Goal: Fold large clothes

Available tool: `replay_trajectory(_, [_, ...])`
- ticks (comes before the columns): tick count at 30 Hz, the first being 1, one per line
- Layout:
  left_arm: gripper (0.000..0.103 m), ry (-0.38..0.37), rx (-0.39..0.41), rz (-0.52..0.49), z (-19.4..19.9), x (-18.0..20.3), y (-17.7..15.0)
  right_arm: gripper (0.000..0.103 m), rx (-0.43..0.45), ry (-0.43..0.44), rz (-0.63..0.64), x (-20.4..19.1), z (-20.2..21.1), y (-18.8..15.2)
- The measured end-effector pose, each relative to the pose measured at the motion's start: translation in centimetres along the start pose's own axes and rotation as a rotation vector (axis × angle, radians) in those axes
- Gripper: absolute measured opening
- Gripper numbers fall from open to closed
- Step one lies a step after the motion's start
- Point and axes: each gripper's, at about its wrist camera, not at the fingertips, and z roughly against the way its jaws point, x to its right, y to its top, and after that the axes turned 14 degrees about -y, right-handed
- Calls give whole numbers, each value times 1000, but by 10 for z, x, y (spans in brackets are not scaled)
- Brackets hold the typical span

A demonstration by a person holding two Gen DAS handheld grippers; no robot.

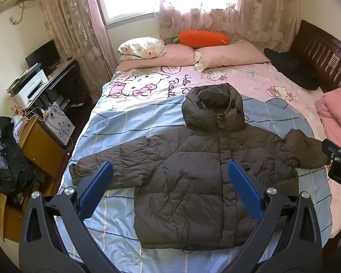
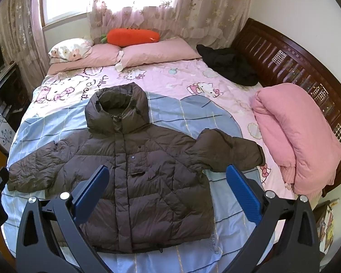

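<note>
A dark olive-brown hooded puffer jacket lies flat, front up, on the bed, hood toward the pillows, both sleeves spread out; it also shows in the right wrist view. My left gripper is open and empty, held above the jacket's lower left body. My right gripper is open and empty, held above the jacket's lower right body. The right gripper's body shows at the right edge of the left wrist view, near the right sleeve cuff.
The bed has a blue checked sheet over a pink Hello Kitty cover. Pillows and an orange carrot cushion lie at the head. A folded pink quilt and black garment lie right. A desk with printer stands left.
</note>
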Motion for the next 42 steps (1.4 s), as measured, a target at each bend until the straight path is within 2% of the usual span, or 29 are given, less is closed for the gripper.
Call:
replay_trajectory(16, [101, 0, -2, 8, 1, -2, -3, 102, 13, -39, 5, 4, 2, 4])
replay_trajectory(25, [101, 3, -35, 5, -7, -7, -1, 102, 0, -33, 16, -2, -5, 5])
replay_trajectory(42, [101, -4, -42, -8, -16, -1, 2, 102, -17, -40, 3, 0, -12, 8])
